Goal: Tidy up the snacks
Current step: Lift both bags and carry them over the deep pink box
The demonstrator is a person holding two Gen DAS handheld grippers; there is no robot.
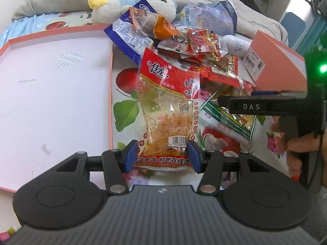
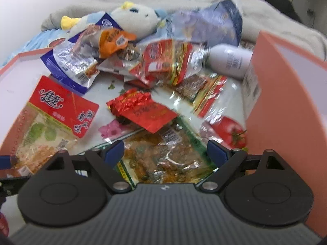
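A pile of snack packets lies on a floral bedsheet. A red-and-clear noodle snack bag [image 1: 167,110] lies in front of my left gripper [image 1: 162,156]; its jaws stand on either side of the bag's lower end, pads at its edges, not visibly squeezing. The same bag shows at the left in the right wrist view [image 2: 55,122]. My right gripper [image 2: 165,155] is open over a green-edged packet [image 2: 163,157], which also shows in the left wrist view [image 1: 229,118]. A red foil packet [image 2: 141,110] lies just beyond it.
An open pink box tray [image 1: 111,94] with a white inside lies at the left. A pink box lid [image 2: 286,106] stands at the right. A white bottle [image 2: 231,61], blue bags [image 1: 130,34] and a plush toy [image 1: 124,6] sit at the back.
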